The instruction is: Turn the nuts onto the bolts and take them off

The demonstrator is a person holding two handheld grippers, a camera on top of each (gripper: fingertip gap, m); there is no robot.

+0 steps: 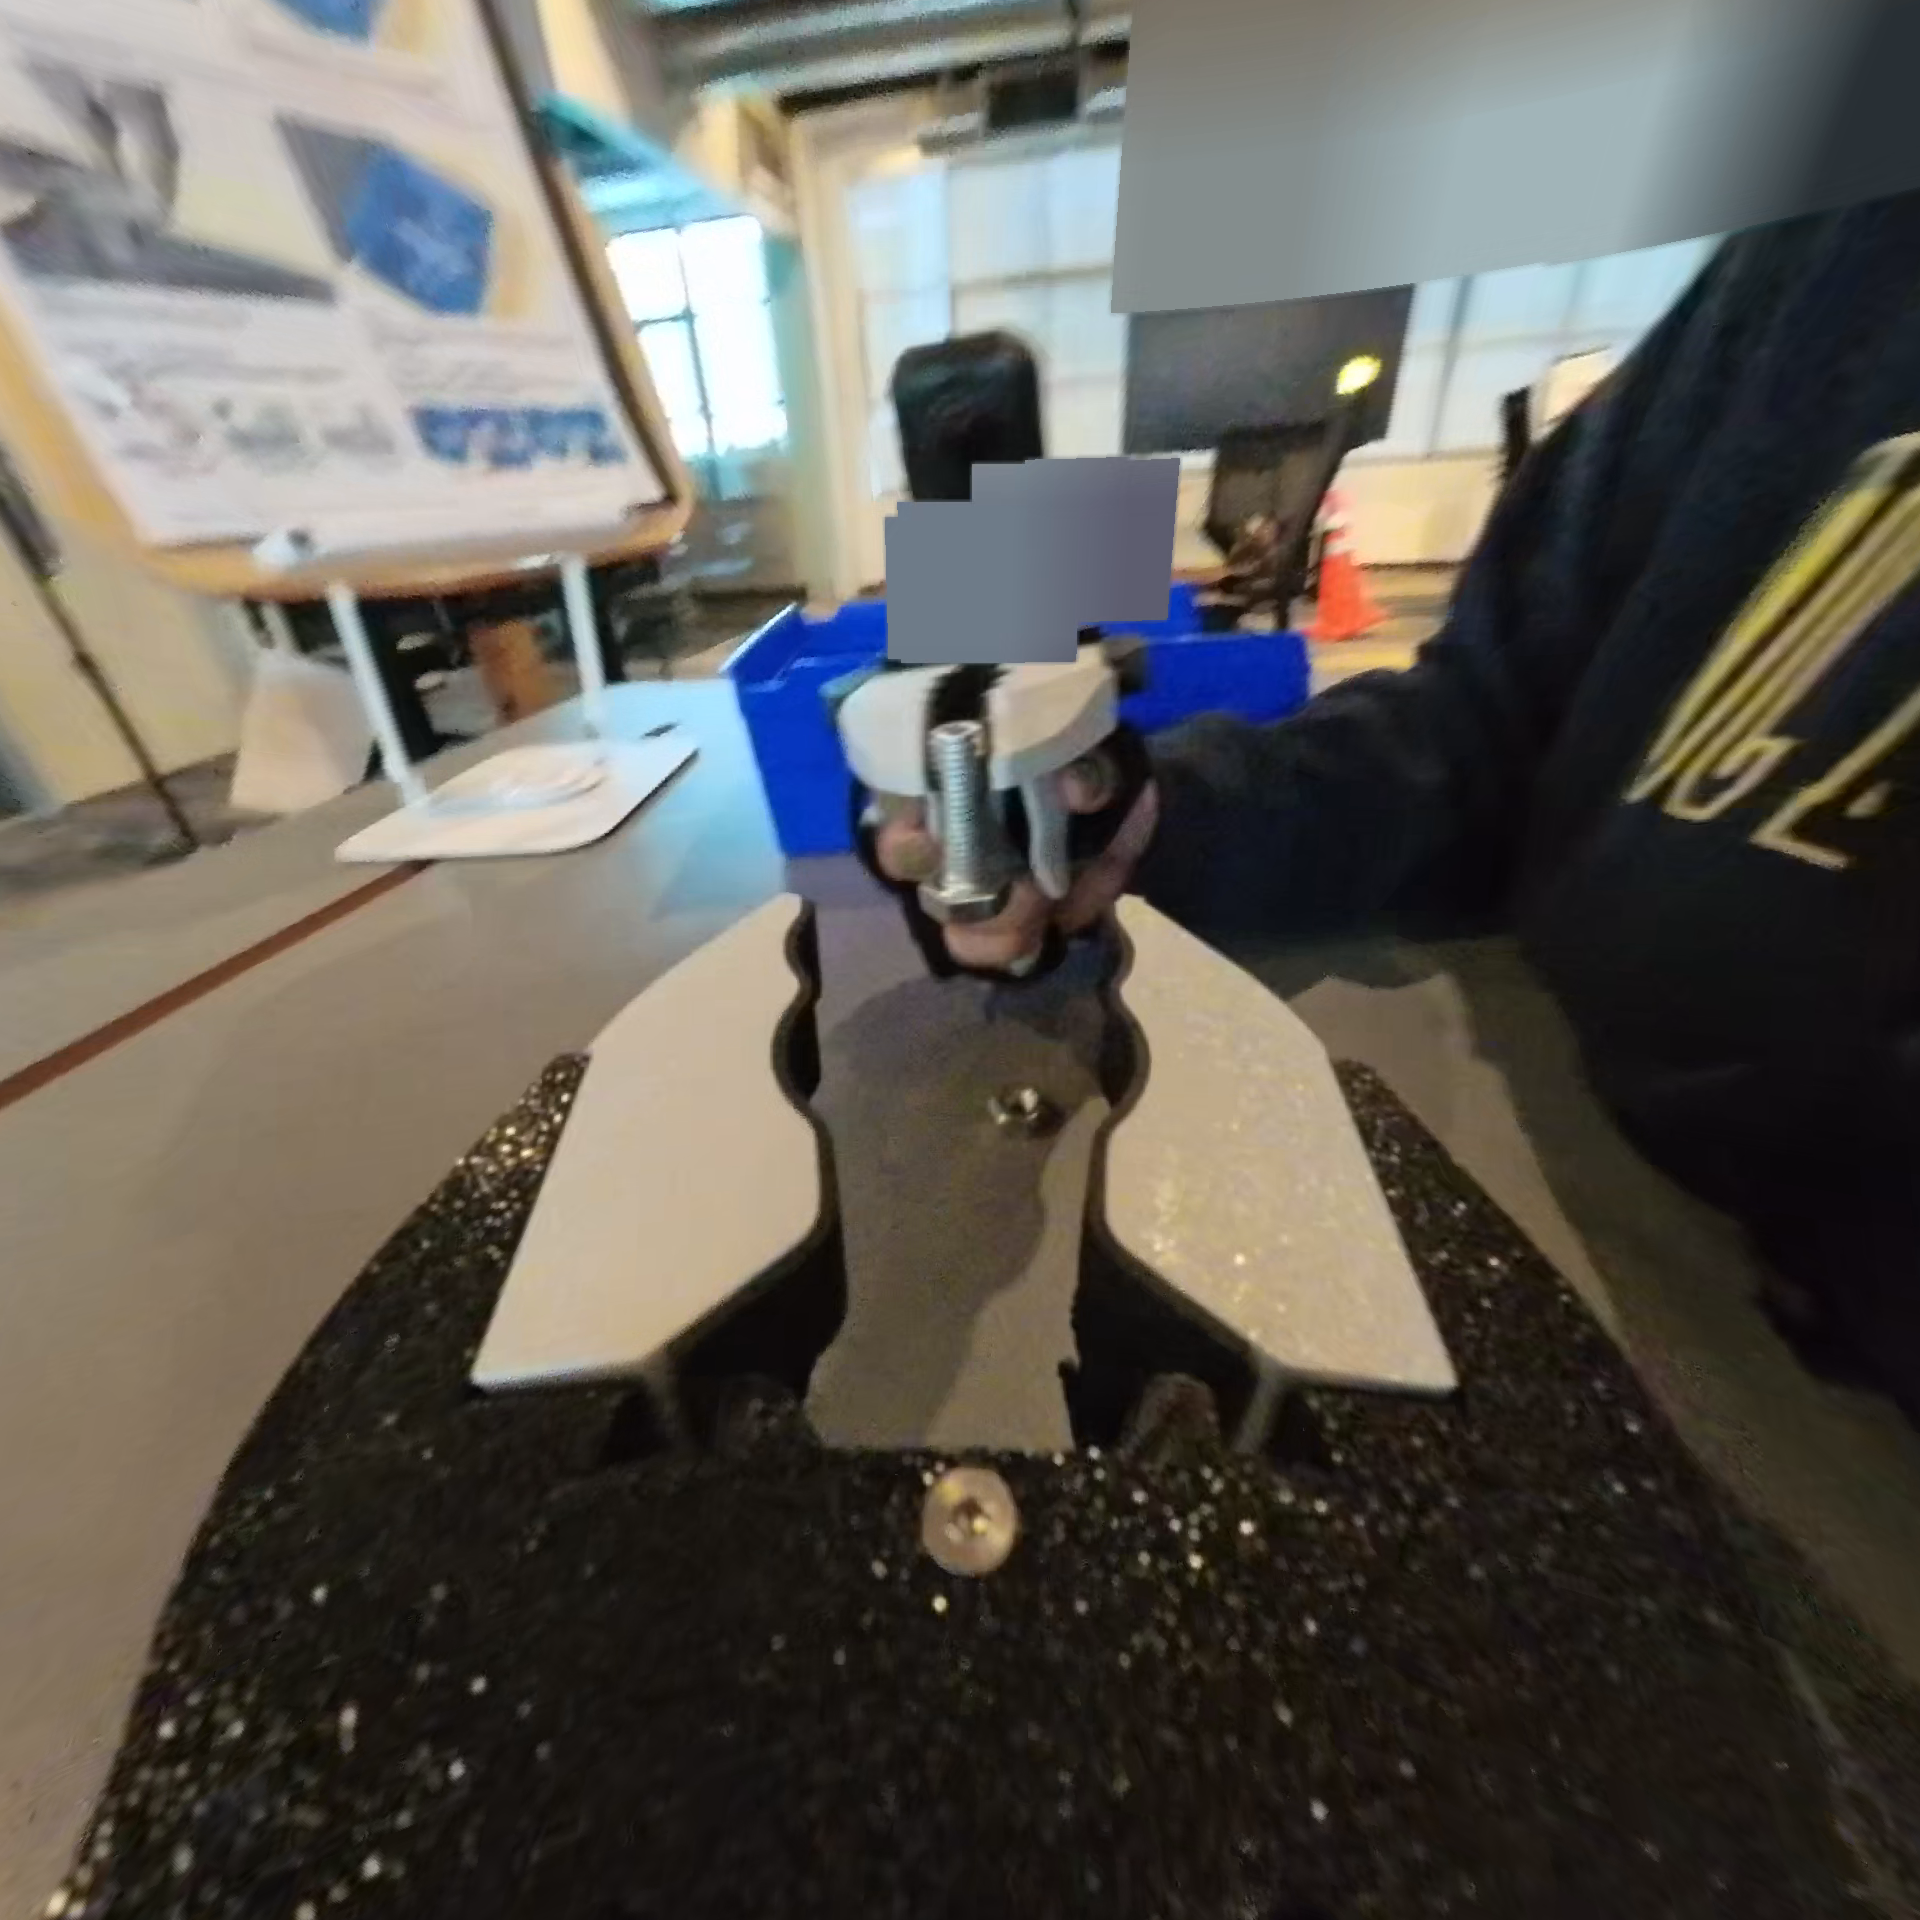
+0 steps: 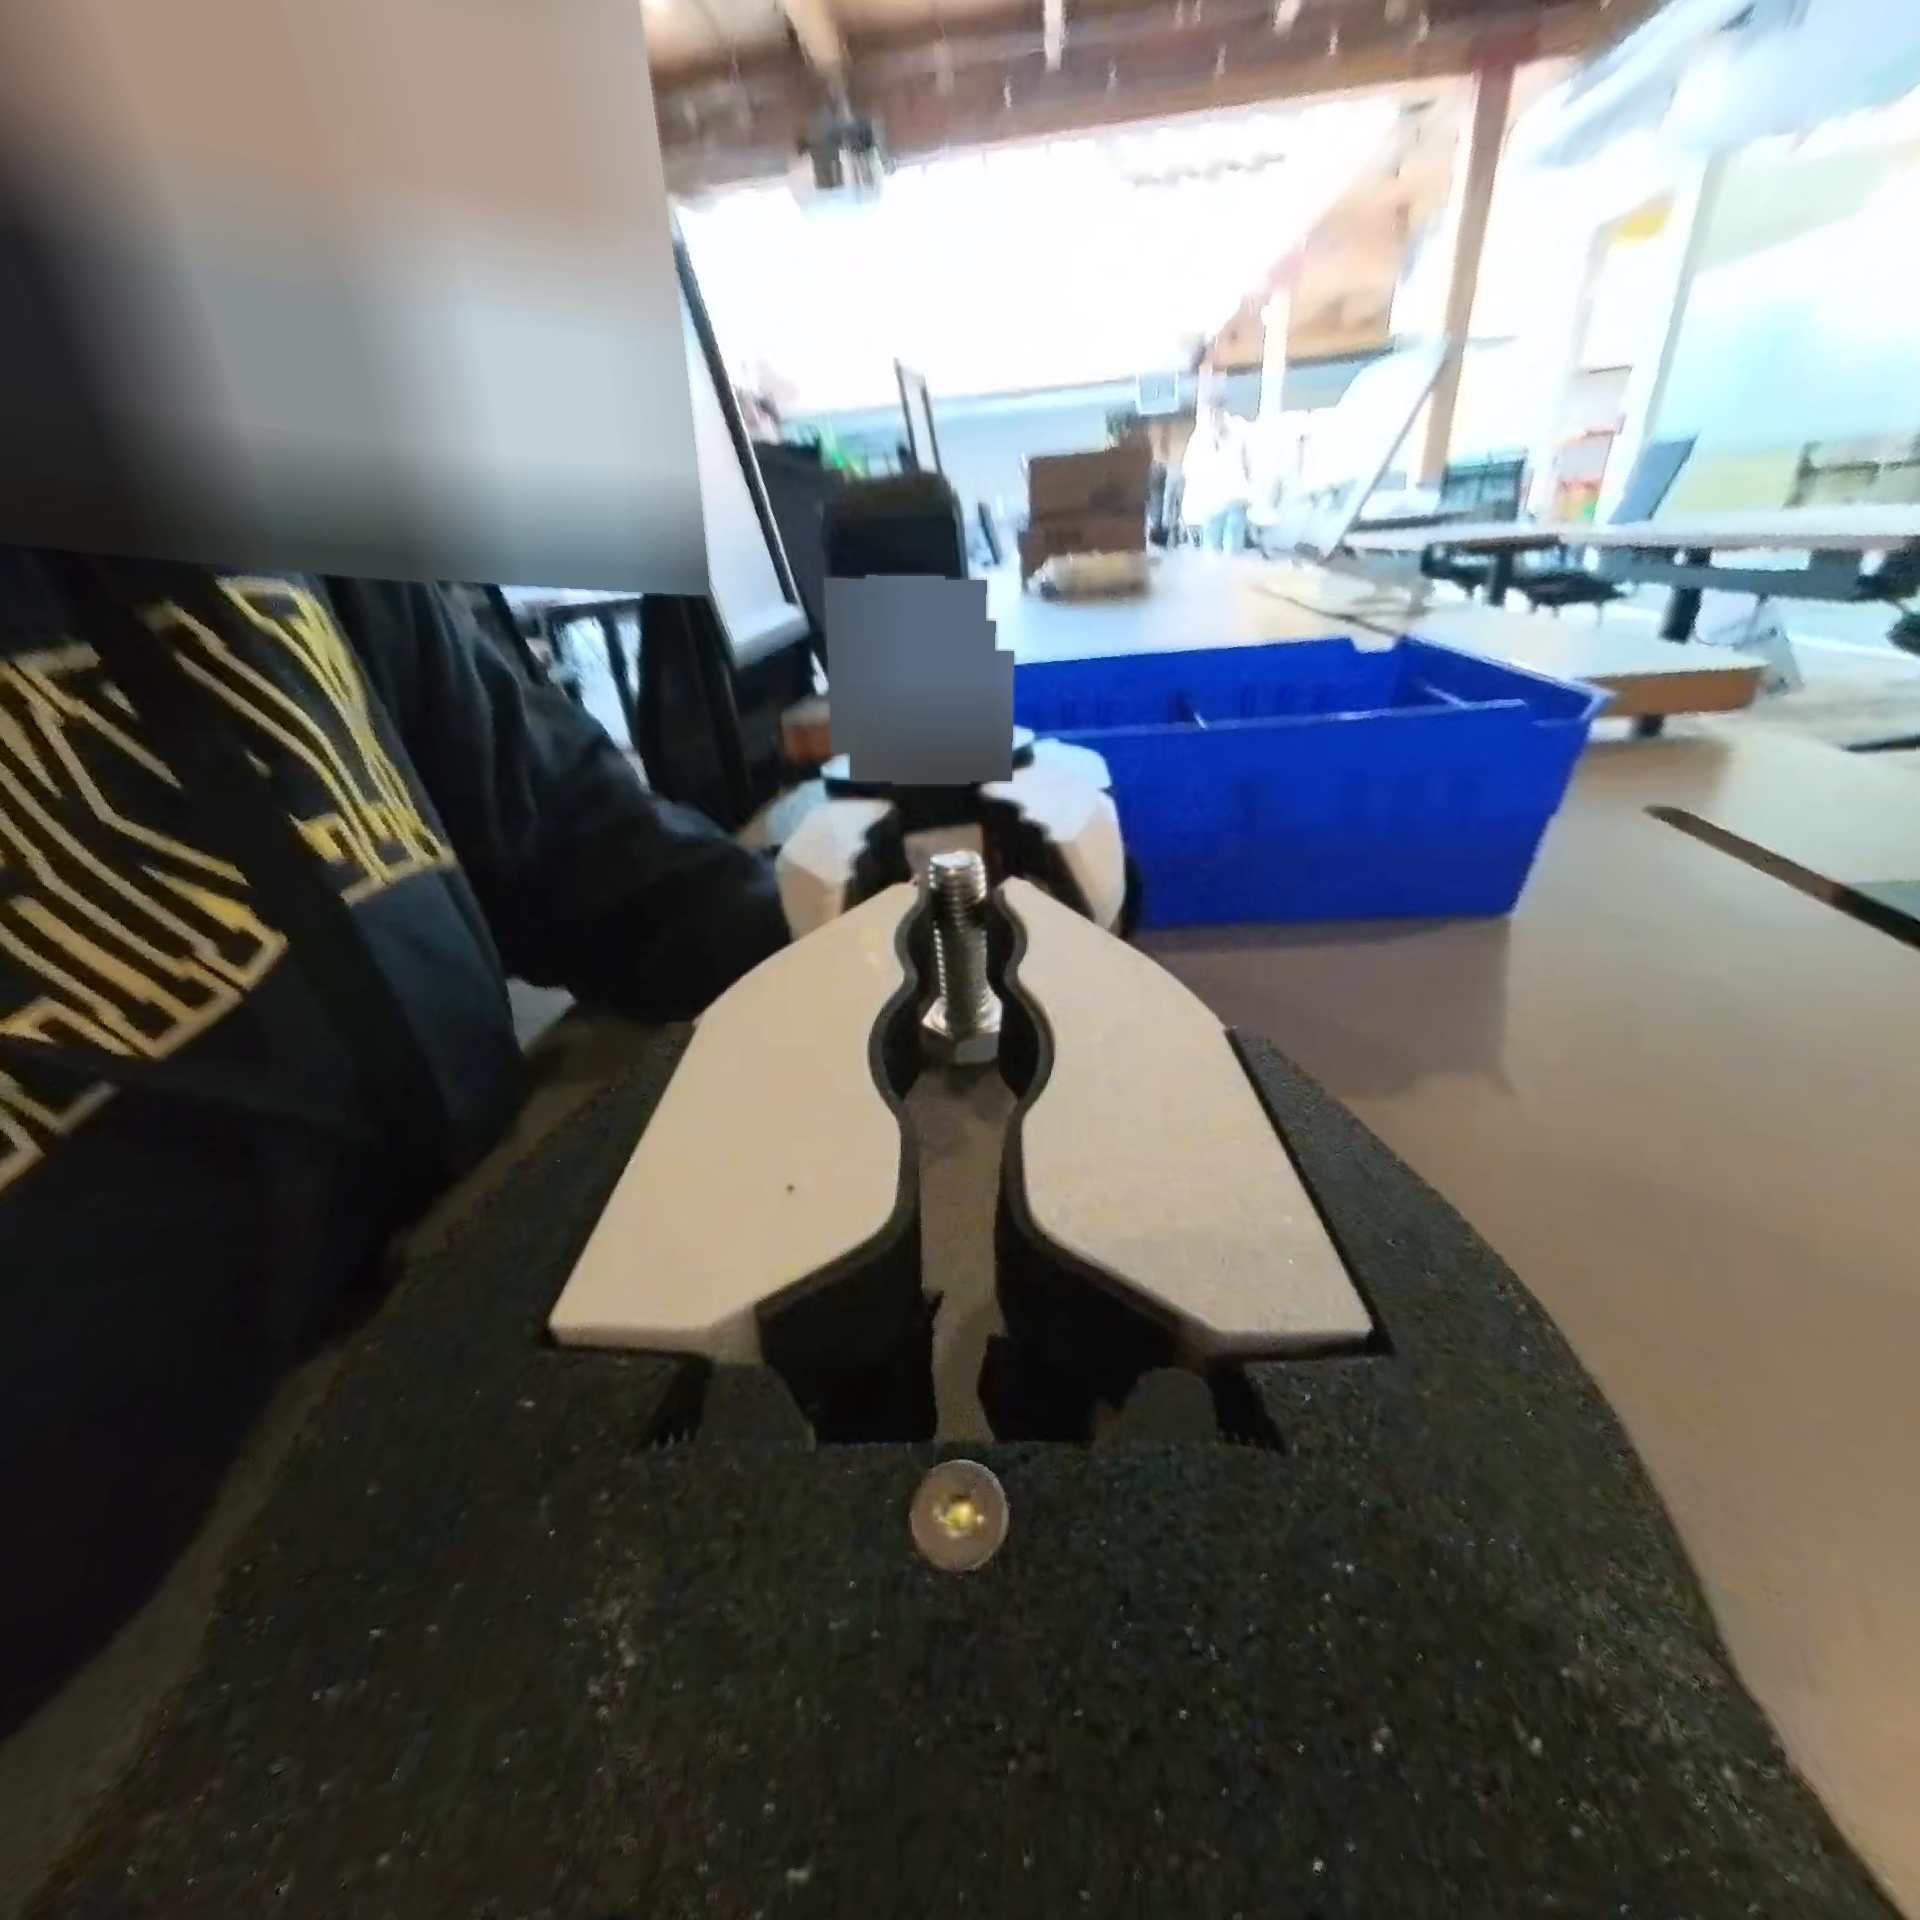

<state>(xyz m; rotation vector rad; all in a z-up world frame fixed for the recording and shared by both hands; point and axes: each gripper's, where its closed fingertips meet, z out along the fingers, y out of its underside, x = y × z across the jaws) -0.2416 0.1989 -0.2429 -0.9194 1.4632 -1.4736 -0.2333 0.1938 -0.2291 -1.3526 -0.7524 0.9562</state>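
Left gripper [image 1: 961, 1039]: fingers spread wide, nothing between them. A loose hex nut [image 1: 1023, 1108] lies flat on the grey table [image 1: 260, 1195] in the gap, nearer the right finger, touching neither. Bare table shows on both sides of the fingers.

Right gripper [image 2: 958, 940]: fingers nearly together, clamped on a silver hex bolt [image 2: 958, 961]. The bolt stands upright, hex head down and seated in the scalloped notch, threaded end up and clear of the fingertips (no nut on the thread in either view).

In the left wrist view the right gripper [image 1: 971, 790] shows head-on just beyond the left fingertips, the bolt [image 1: 958, 821] facing the camera; the person's hand [image 1: 997, 914] wraps the handle below. A dark sleeve [image 1: 1351, 810] reaches in from the right.

Beyond: a blue plastic bin [image 2: 1330, 821] with dividers stands on the table close behind the grippers. To its right the table runs open up to a dark strip [image 2: 1787, 873] near the edge.

Left background: a white stand base [image 1: 520, 800] carrying a tilted poster board [image 1: 312, 291]. Its print is too blurred to read. The yellow lettering on the person's dark sweatshirt [image 2: 208, 831] is only partly in frame.
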